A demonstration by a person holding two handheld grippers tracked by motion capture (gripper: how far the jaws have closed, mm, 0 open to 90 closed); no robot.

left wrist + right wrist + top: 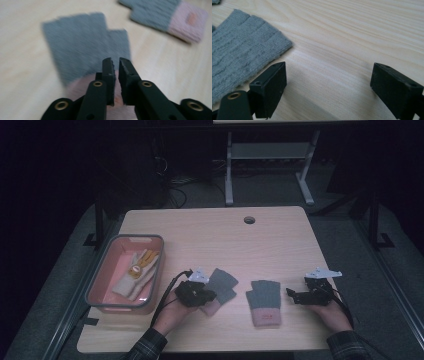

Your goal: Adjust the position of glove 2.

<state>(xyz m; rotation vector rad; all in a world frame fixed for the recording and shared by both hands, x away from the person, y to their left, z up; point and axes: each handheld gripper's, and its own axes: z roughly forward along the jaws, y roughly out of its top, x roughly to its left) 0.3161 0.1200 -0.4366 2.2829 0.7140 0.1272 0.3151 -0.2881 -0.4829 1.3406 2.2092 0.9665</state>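
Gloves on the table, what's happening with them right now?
A person works two hand-held grippers at a table. The left gripper has its jaws nearly closed at the pink cuff of the left grey glove. The right gripper is open over bare wood beside the other grey glove. A pink bin holds a tan glove.

Pink bin (102,275) at table's (280,240) left edge, holding tan-and-yellow gloves (136,272); cable grommet hole (249,220) near far edge.
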